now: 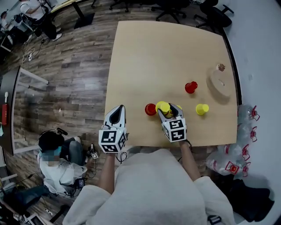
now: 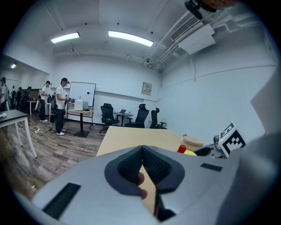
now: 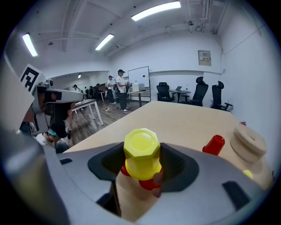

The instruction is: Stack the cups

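My right gripper point(image 1: 166, 108) point(image 3: 141, 151) is shut on an upturned yellow cup point(image 1: 162, 107) point(image 3: 141, 154), held just above the table near its front edge. Close to its left stands an upturned red cup point(image 1: 150, 109), whose red shows under the yellow cup point(image 3: 149, 182) in the right gripper view. A second red cup point(image 1: 191, 87) point(image 3: 214, 145) stands further back on the right. Another yellow cup point(image 1: 202, 109) sits to the right. My left gripper point(image 1: 117, 110) point(image 2: 142, 151) hovers at the table's front left edge, jaws shut with nothing in them.
A round wooden disc point(image 1: 219, 83) point(image 3: 248, 140) lies near the table's point(image 1: 167, 48) right edge. Plastic bottles point(image 1: 243, 149) stand on the floor to the right. A person point(image 1: 57, 162) sits on the floor at left. Office chairs point(image 1: 175, 9) stand beyond the far edge.
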